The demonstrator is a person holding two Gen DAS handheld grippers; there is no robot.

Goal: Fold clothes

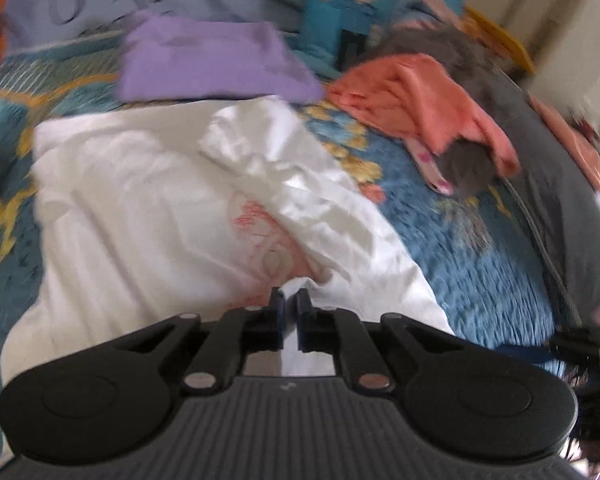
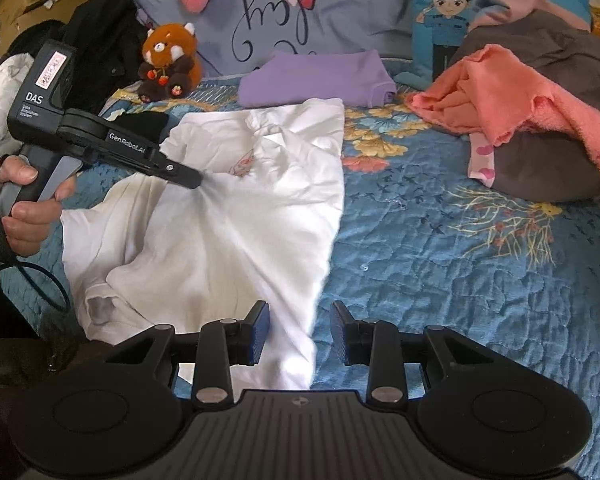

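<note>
1. White shirt (image 2: 236,216) lies rumpled on the bed (image 2: 440,264), partly folded, just in front of the folded purple garment (image 2: 316,78).
2. Left gripper (image 1: 289,312): fingers clenched on a pinch of shirt fabric. Thin bite; risk is cloth slipping out mid-pull, or dragging the whole shirt instead of one layer.
3. Right gripper (image 2: 300,332): fingers released, straddling the shirt's near edge, holding nothing. With nothing anchoring that edge, the fold likely skews.
4. Orange clothes pile (image 2: 520,112) is near; a wide swing could snag it.
5. Left view is motion-blurred, so layer count in the grip can't be confirmed.
</note>
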